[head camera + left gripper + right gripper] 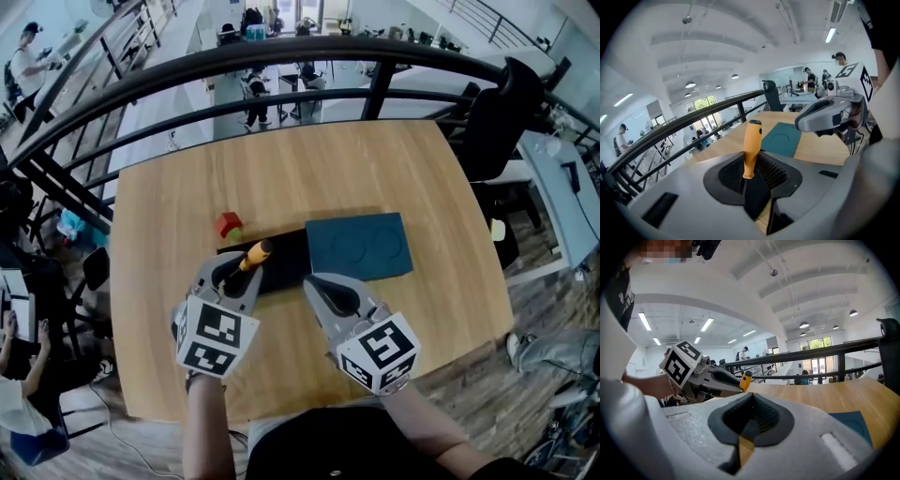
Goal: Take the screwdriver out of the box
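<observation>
Our left tool (239, 274) is clenched on the orange-handled screwdriver (257, 254). Its dark pads pinch the thin metal shaft just below the handle, and the handle juts out past the jaw tips. The screwdriver's long axis runs almost along the line the tool points, handle end leading toward the far edge of the pale wooden desk (309, 169).

In the head view the screwdriver hangs over the left end of the shallow black box (284, 262), which lies mid-desk with its long side parallel to the near edge. The screwdriver looks clear of the box rather than resting in it. The teal rectangular lid (361, 246) lies against the box's right end, and a small red cube (228, 224) sits just beyond the box's far left corner.

Our right tool (328, 292) hovers over the box's right end with its jaws together and nothing between them.

We judge the removal nearly done. What is left is for the left hand to carry the screwdriver to bare desk toward the left edge.
</observation>
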Motion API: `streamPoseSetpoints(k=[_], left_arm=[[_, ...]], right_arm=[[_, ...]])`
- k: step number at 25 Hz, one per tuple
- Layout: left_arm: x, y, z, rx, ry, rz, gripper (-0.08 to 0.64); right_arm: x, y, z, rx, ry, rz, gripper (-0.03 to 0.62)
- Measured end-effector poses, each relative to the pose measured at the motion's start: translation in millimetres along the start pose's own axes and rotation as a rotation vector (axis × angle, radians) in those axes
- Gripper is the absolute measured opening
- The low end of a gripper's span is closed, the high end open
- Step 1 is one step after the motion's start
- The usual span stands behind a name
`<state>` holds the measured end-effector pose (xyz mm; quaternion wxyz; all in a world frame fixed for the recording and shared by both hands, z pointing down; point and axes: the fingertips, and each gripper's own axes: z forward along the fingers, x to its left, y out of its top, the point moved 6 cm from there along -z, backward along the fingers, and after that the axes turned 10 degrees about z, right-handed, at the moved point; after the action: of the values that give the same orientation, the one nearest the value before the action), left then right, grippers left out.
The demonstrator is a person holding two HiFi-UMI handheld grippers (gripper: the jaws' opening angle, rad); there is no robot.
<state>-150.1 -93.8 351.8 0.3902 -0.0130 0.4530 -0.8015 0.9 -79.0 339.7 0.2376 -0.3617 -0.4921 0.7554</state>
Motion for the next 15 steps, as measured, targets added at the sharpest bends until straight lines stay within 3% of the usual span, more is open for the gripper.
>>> streamPoseSetpoints(k=[6, 11, 15], left_arm=[[-3.9, 2.9, -49.4, -0.219, 0.002, -0.236, 0.107], [-11.9, -4.3, -77.1, -0.327, 0.04, -0.32, 0.107], [-18.9, -16.1, -85.9, -0.396, 0.032, -0.431, 0.107]], right_arm=[[21.9, 8.0, -4.8, 0.002, 0.031, -0.038, -0.003], [30.6, 11.8, -7.1, -0.011, 0.052, -0.067, -0.003], [37.7, 8.7, -8.1, 0.005, 0.064, -0.084, -0.003]])
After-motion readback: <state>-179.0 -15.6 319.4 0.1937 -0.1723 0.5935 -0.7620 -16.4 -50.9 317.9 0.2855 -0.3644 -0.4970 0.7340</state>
